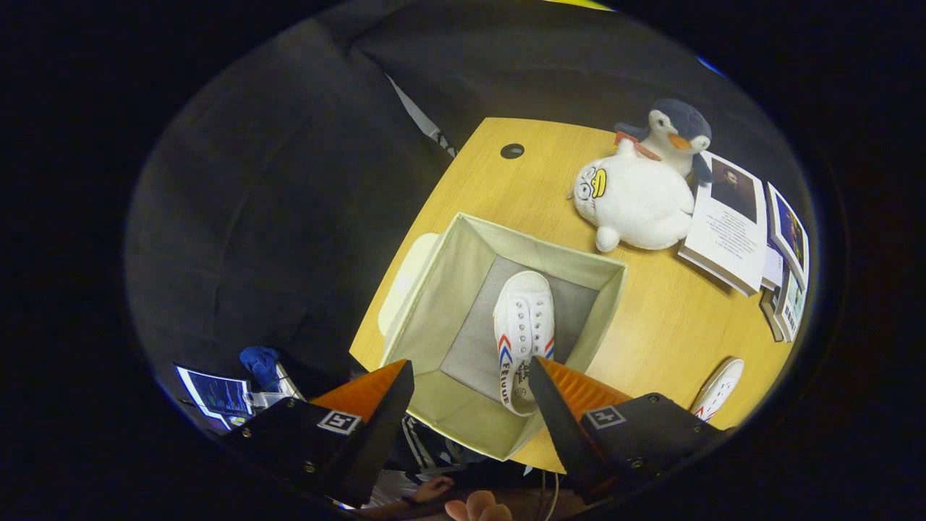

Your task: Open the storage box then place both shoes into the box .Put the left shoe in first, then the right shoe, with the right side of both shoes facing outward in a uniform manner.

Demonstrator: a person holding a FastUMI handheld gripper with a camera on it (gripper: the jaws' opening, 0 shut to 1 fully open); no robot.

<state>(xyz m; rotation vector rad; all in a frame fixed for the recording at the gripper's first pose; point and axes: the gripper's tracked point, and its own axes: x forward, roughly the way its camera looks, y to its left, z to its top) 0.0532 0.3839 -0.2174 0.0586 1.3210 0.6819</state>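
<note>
The gripper (470, 394) hangs with fingers spread, gripping nothing, above the open pale fabric storage box (434, 289); a white canvas shoe (522, 325) lies inside, seemingly against its near wall, with bare floor beside it.

Storage box (463, 250): soft cloth walls, matt, grey fabric floor. Shoe (522, 325) inside it: canvas upper, matt, metal eyelets, smooth rubber toe cap. Table (651, 318) under the box: pale wood-grain laminate, smooth, low sheen. Plush penguin (640, 192) beyond the box: fuzzy pile. Books (731, 228) beside the penguin: paper covers, slightly glossy.
</note>
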